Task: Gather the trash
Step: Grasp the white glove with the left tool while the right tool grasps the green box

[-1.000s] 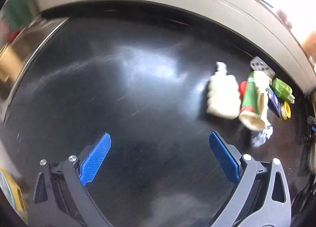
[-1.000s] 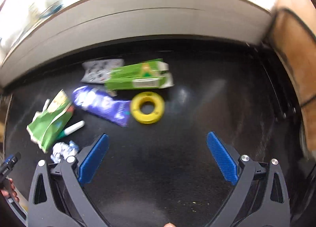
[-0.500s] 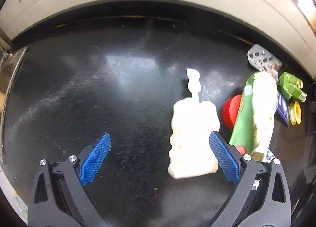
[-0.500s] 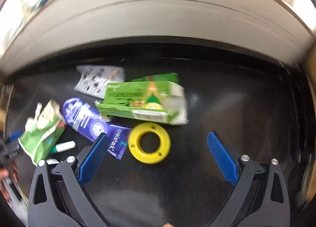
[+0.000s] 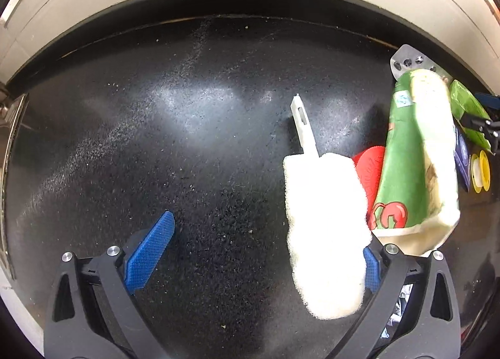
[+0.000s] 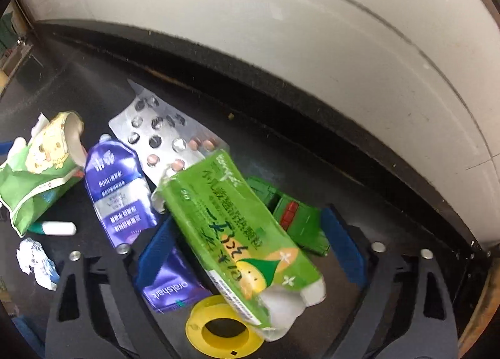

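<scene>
Black counter (image 5: pixel 193 146) with scattered trash, seen from both wrist views. The left claw (image 5: pixel 265 252) pointed steeply down, its jaws spread wide and pressing nothing; a white fluffy duster head (image 5: pixel 325 227) on a white plastic handle lay flat on the counter between them, close against the right-hand blue pad (image 5: pixel 370 268) and well apart from the left-hand pad. Taking the duster head as landmark: a red round lid (image 5: pixel 368 171) lay just beside it, a crushed green paper cup (image 5: pixel 415 165) beyond the lid, and a silver pill blister (image 5: pixel 409 60) past the cup, near the counter's rear edge. The right claw (image 6: pixel 250 249) was closing around a flattened green carton (image 6: pixel 237 227), which lay between its blue pads; whether the pads yet touched it could not be told. In that view, the carton overlapped the same blister (image 6: pixel 162 137), a purple pouch (image 6: pixel 122 196) and a yellow tape spool (image 6: pixel 225 331). The cup, a white-capped marker (image 6: pixel 56 228) and crumpled foil (image 6: pixel 36 260) lay beyond the pouch.
</scene>
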Tool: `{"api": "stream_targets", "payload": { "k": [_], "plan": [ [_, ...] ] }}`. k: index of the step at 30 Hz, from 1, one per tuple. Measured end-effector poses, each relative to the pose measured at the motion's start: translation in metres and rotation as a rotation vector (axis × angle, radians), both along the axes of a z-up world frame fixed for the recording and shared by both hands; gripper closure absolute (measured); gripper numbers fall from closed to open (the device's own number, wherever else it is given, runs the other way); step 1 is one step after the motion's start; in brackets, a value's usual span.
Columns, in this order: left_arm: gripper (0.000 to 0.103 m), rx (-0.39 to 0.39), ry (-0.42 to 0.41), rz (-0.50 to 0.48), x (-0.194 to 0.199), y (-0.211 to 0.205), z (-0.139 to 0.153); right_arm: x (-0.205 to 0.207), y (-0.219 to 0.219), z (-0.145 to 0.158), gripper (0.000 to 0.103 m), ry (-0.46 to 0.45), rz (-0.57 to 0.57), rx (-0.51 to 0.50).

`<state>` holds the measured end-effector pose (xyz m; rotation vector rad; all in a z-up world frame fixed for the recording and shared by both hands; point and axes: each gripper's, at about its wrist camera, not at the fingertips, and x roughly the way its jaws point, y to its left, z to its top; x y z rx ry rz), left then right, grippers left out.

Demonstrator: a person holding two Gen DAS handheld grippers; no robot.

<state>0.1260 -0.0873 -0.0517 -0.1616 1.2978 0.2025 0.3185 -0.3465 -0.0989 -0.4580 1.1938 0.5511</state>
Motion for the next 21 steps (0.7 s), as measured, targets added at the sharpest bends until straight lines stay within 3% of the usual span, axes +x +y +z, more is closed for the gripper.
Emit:
{"api": "stream_targets", "payload": {
  "k": [1,2,3,4,5,12,17,21],
  "plan": [
    [0.019,-0.004,-0.011,0.004,-0.002,0.001,0.002,0.0,-0.001,0.005,0.04,-0.006,-0.012,0.015],
    [0.03,-0.002,-0.037,-0.005,-0.006,0.001,0.007,0.0,-0.002,0.007,0.043,-0.007,-0.025,0.027],
    [0.06,-0.013,-0.056,-0.02,-0.007,0.0,0.014,-0.002,-0.005,0.011,0.049,-0.005,-0.041,0.047],
    [0.079,-0.031,-0.056,-0.023,-0.007,0.001,0.016,-0.002,-0.008,0.015,0.051,-0.001,-0.057,0.069],
    [0.079,-0.064,-0.045,-0.012,-0.006,0.002,0.017,-0.003,-0.013,0.02,0.051,0.001,-0.082,0.095],
    [0.081,-0.097,-0.067,0.0,-0.016,0.005,0.032,-0.004,-0.06,0.045,0.056,0.01,-0.238,0.22],
    [0.081,-0.103,-0.071,0.008,-0.022,0.009,0.042,-0.003,-0.1,0.045,0.057,0.043,-0.368,0.259],
    [0.081,-0.098,-0.065,0.017,-0.032,0.007,0.053,-0.007,-0.132,0.037,0.057,0.058,-0.424,0.23]
  ]
}}
